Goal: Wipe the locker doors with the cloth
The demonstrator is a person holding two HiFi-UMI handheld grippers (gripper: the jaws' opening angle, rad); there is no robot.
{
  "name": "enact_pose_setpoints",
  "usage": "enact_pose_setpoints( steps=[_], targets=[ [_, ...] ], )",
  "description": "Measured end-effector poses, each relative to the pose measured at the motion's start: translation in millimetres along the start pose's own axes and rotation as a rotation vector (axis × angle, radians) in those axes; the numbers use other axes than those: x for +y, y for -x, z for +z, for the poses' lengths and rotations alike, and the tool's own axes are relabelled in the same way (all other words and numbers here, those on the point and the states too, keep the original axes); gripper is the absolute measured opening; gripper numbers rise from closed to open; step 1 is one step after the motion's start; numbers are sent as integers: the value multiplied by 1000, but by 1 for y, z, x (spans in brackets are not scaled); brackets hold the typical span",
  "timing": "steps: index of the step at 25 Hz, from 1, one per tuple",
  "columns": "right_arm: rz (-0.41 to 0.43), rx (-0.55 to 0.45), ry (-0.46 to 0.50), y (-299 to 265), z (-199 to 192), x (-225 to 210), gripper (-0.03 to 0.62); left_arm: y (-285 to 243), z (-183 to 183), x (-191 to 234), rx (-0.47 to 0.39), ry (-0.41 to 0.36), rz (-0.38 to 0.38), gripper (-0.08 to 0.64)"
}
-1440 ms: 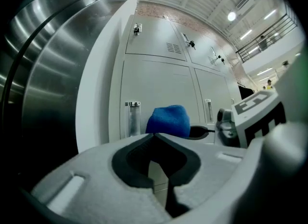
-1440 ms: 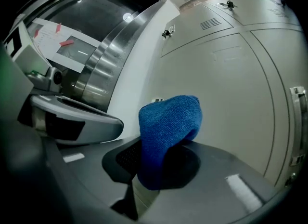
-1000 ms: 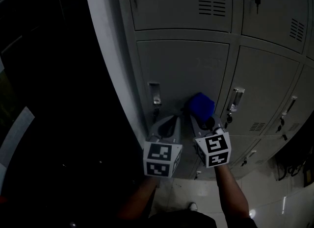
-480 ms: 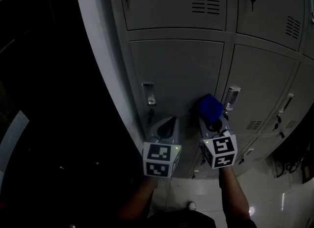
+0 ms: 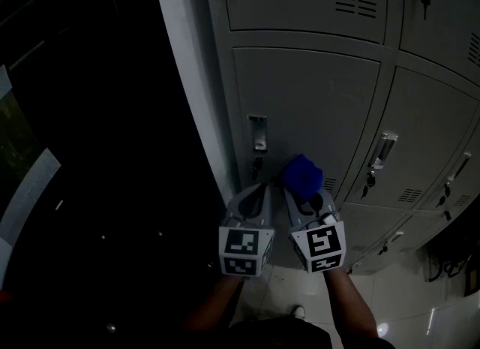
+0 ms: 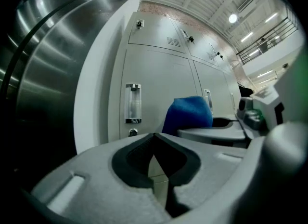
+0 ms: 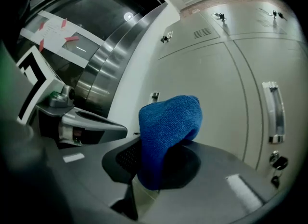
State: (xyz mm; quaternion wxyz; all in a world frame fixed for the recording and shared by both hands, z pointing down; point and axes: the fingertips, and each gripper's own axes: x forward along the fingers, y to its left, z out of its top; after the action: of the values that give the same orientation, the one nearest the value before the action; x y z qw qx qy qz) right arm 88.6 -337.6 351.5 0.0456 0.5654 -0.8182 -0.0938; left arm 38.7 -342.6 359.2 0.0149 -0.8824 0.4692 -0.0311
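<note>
A bunched blue cloth point(image 5: 303, 174) point(image 7: 166, 122) point(image 6: 188, 113) is pinched in my right gripper point(image 5: 300, 188) point(image 7: 144, 170), which is shut on it and presses it against the lower part of a grey locker door point(image 5: 315, 107). That door's handle point(image 5: 258, 133) and key lock point(image 5: 256, 163) lie just left of the cloth. My left gripper point(image 5: 255, 192) point(image 6: 154, 146) hangs beside the right one with its jaws shut on nothing, pointing at the door's bottom left corner.
More grey locker doors point(image 5: 420, 137) with handles point(image 5: 382, 150) and keys run to the right and above. A white end panel point(image 5: 187, 77) borders the lockers on the left, beyond it a dark curved metal wall point(image 6: 43, 59). Glossy floor tiles point(image 5: 420, 310) lie below.
The right gripper has carried the cloth leftward and down across the door, from near the neighbouring door's handle towards this door's lock. The left gripper stays shut beside it.
</note>
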Motion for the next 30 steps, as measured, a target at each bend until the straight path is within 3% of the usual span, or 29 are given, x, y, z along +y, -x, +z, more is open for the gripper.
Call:
enact_pose_setpoints(
  steps=[7, 15, 23, 30],
  targets=[
    [76, 36, 12, -40, -37, 59, 71, 26, -11, 25, 11, -19, 58, 5],
    [87, 29, 34, -74, -58, 78, 71, 34, -18, 37, 35, -37, 81, 5],
    [56, 31, 10, -62, -67, 57, 71, 27, -18, 35, 45, -33, 76, 5],
    [-36, 53, 9, -31, -81, 12, 71, 6, -27, 0, 66, -15, -2, 5]
  ],
)
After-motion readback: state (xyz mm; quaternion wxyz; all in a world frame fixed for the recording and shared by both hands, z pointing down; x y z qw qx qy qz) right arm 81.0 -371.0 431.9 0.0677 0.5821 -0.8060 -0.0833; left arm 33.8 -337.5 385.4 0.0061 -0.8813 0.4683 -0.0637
